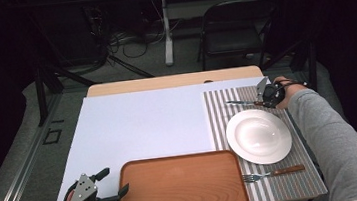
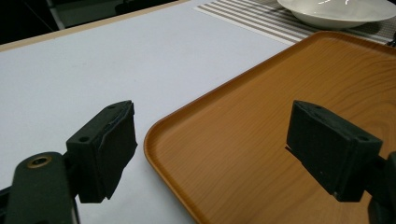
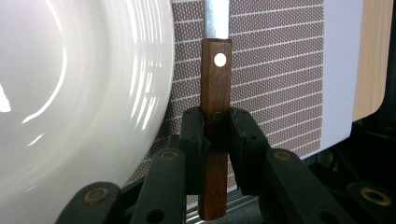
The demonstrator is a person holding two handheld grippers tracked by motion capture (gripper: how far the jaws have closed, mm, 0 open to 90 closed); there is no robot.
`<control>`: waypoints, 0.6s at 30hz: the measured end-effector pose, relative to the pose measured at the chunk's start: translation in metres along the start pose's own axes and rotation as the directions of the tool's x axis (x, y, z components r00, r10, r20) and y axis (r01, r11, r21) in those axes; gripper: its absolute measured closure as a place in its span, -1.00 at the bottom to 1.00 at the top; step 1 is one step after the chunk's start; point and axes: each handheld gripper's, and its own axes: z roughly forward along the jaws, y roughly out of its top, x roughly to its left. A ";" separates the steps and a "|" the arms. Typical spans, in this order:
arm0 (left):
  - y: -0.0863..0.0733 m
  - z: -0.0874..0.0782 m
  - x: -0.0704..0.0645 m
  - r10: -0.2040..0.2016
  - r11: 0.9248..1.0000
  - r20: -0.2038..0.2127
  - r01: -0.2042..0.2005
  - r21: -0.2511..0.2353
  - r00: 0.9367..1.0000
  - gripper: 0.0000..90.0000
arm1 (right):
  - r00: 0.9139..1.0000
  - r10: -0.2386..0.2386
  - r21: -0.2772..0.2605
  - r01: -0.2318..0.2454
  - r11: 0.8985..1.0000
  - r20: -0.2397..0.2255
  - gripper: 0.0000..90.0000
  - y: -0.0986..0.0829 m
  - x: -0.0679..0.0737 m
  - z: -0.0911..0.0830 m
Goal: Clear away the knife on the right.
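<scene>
A knife (image 1: pixel 241 103) with a dark wooden handle (image 3: pixel 216 79) lies along the far side of the striped placemat (image 1: pixel 217 121), just beyond the white plate (image 1: pixel 258 136). My right gripper (image 1: pixel 265 102) is shut on that handle, and in the right gripper view its pads (image 3: pixel 194 130) press both sides of the wood, with the plate (image 3: pixel 70 93) close on the left. At the table's near left corner my left gripper (image 1: pixel 114 181) is open. Its jaws stand wide apart at the left corner of the brown wooden tray (image 2: pixel 261 116), holding nothing.
A fork (image 1: pixel 273 173) with a wooden handle lies on the placement mat's near edge, in front of the plate. The tray (image 1: pixel 180 185) sits on a white board (image 1: pixel 139 129) covering the table. A folding chair (image 1: pixel 234 29) and cables stand beyond the far edge.
</scene>
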 end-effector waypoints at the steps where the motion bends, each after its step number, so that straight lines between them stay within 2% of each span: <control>1: 0.000 0.000 0.000 -0.001 1.000 0.000 0.001 -0.001 1.000 -0.65 | 1.000 0.006 -0.004 -0.006 1.000 0.001 0.70 0.000 0.000 -0.003; 3: 0.000 0.000 0.000 -0.001 1.000 -0.001 0.001 -0.002 1.000 -0.65 | 0.999 0.038 0.009 -0.038 0.999 -0.014 0.70 0.000 0.000 -0.008; 5: 0.000 -0.001 0.000 0.001 1.000 0.001 -0.001 -0.004 1.000 -0.65 | 0.997 0.081 -0.008 -0.082 0.997 -0.019 0.70 -0.002 0.001 -0.010; 9: 0.000 -0.001 0.000 -0.003 1.000 0.002 0.003 -0.009 1.000 -0.65 | 0.991 0.130 -0.004 -0.131 0.991 -0.036 0.70 -0.003 0.005 -0.016; 12: 0.000 -0.002 0.001 -0.009 1.000 0.007 0.009 -0.012 1.000 -0.65 | 0.981 0.185 -0.014 -0.186 0.982 -0.057 0.70 -0.002 0.007 -0.020; 15: 0.000 -0.002 0.002 -0.015 1.000 0.006 0.015 -0.016 1.000 -0.65 | 0.966 0.245 -0.051 -0.249 0.967 -0.078 0.70 -0.001 0.011 -0.023; 18: 0.000 -0.002 0.001 -0.015 1.000 0.005 0.015 -0.014 1.000 -0.65 | 0.955 0.276 -0.061 -0.283 0.957 -0.108 0.70 0.001 0.015 -0.026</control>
